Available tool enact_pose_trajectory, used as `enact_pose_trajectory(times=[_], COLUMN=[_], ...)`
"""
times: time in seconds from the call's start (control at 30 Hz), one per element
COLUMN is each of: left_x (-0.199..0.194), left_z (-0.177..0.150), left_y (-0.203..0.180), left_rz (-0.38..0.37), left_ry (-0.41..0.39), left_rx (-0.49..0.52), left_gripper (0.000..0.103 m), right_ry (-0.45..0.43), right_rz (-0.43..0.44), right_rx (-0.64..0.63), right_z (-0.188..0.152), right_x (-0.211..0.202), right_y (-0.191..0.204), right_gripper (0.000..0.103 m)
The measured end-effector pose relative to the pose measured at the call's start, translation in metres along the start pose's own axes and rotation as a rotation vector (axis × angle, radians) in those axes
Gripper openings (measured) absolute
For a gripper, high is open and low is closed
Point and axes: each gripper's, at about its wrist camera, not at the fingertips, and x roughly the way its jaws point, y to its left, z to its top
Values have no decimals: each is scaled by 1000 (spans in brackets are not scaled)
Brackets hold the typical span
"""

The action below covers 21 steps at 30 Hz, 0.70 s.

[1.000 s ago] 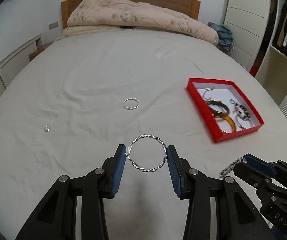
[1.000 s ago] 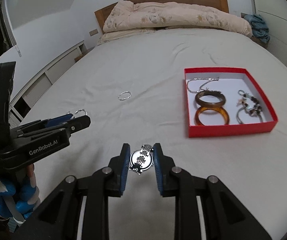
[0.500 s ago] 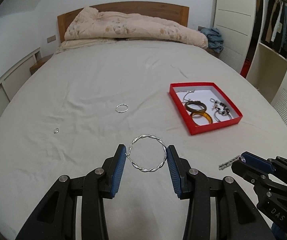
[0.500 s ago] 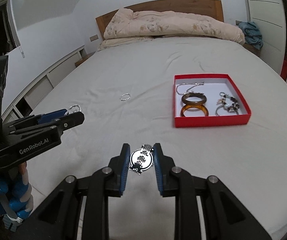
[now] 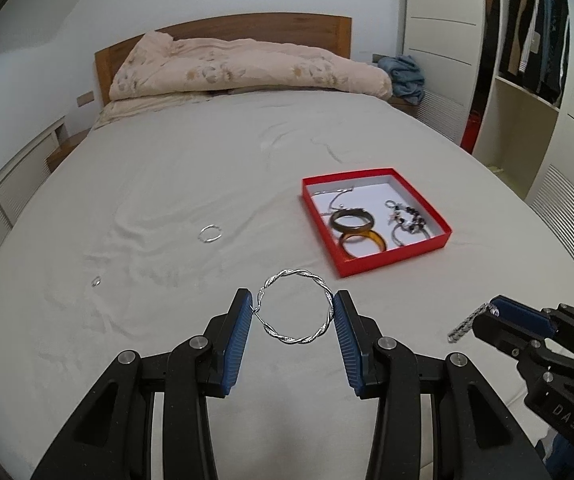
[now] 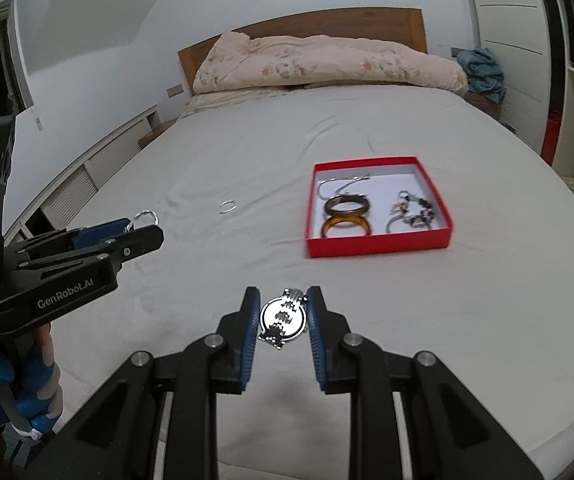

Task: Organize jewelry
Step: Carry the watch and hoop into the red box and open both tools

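Observation:
My left gripper point(image 5: 293, 312) is shut on a twisted silver hoop point(image 5: 295, 306), held above the bed. My right gripper point(image 6: 283, 314) is shut on a silver watch point(image 6: 283, 316) with a metal link band. A red box point(image 5: 375, 220) with a white floor lies on the sheet ahead and to the right; it holds two brown bangles point(image 5: 353, 220), a silver chain and a beaded bracelet point(image 5: 409, 218). It also shows in the right wrist view point(image 6: 379, 244). A smaller silver hoop point(image 5: 210, 234) and a tiny ring point(image 5: 96, 281) lie loose on the sheet to the left.
The bed is covered by a grey sheet point(image 5: 167, 184), with a pink floral duvet point(image 5: 247, 68) bunched at the wooden headboard. A blue cloth point(image 5: 403, 78) sits on the nightstand. White wardrobes point(image 5: 443, 40) stand to the right.
Both grippers have pulled back and risen from the bed with their pieces still held. The red box and loose rings now look smaller and farther away.

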Motion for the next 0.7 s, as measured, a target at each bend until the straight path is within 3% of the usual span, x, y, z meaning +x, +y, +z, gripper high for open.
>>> enact_pose_trajectory(times=[0.3, 0.7], left_x=[20, 65], left_z=[20, 56], left_y=[-37, -61], left_rz=[-27, -38], left_ry=[7, 20], left_rx=[67, 141], left_gripper=[41, 41], right_ry=[-31, -72], right_rz=[-42, -64], right_rx=[18, 27], right_z=[20, 65], right_x=[-8, 21], right_y=[-39, -77], right_gripper=[22, 22])
